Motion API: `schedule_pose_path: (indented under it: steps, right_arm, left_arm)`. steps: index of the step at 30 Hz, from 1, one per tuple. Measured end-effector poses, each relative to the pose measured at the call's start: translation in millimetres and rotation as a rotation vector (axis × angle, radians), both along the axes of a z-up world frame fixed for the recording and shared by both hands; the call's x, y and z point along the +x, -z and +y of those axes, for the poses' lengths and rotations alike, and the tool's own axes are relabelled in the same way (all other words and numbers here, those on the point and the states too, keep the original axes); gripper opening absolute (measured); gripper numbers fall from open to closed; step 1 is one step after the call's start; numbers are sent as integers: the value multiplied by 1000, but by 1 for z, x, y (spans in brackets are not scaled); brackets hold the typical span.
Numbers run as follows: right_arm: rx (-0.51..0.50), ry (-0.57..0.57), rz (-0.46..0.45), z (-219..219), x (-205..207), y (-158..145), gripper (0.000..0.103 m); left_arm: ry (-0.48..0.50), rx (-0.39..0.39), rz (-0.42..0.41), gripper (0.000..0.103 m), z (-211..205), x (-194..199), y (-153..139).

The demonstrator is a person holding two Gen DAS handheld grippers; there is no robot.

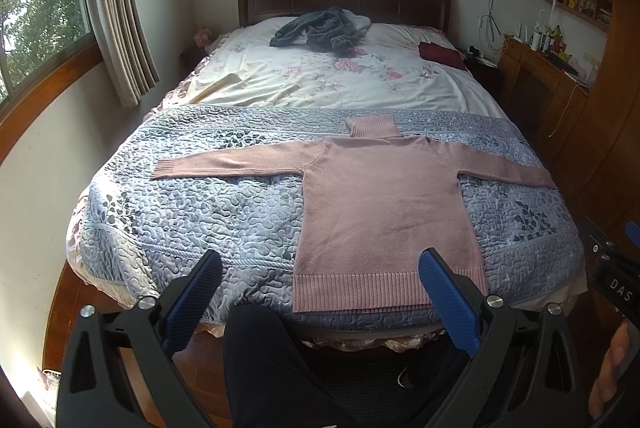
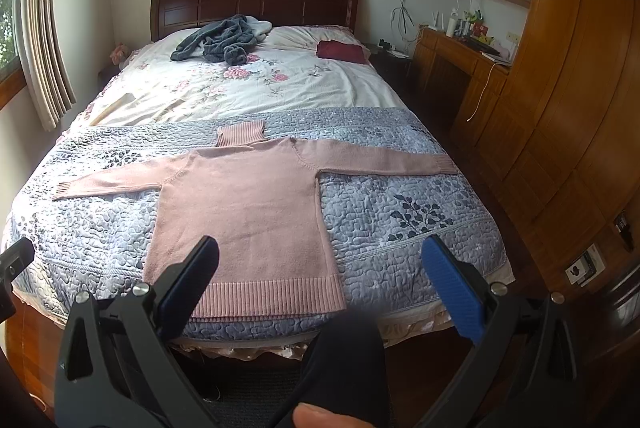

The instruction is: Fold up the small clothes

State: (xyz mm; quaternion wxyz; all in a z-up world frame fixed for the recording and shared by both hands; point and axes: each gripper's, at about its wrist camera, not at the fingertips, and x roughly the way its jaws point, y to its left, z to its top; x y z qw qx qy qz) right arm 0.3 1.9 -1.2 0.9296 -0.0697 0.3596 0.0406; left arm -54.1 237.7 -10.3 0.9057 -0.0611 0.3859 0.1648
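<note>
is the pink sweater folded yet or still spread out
Spread out, unfolded. The pink sweater lies flat on the blue quilt, both sleeves stretched sideways, collar up, hem toward the bed's foot.

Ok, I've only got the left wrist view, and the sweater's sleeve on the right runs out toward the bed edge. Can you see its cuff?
Observer: Yes. In the right wrist view the ribbed cuff lies flat on the quilt, close to the bed's edge.
Operator: And the right hand-held gripper, open or shut?
Observer: The right hand-held gripper is open, with nothing between its fingers, held above the hem of the pink sweater.
Operator: Anything low down on that side?
Observer: A white socket plate sits low on the wooden wardrobe.
</note>
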Motion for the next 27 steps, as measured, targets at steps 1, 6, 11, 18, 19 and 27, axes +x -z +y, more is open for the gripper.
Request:
schedule_pose_path:
  steps: [1,6,11,18,19,27]
  right_arm:
    - [0,0,0,0,0,0,100]
    - [-2,1,5,0,1,2,100]
    - [-6,4,14,1,6,5,100]
    - [-15,13,25,1,16,10,100]
    - [-15,13,26,1,18,10,100]
    - [-23,21,36,0,33,15,100]
  left_arm:
    - [-1,-1,1,99,0,0,0]
    - [-5,-3,5,99,4,2,1]
    - [-13,-14,18,99,6,9,6]
    - [-25,-21,27,99,7,17,11]
    - [-25,-22,29,99,8,19,11]
    - [-5,-35,48,99,9,35,20]
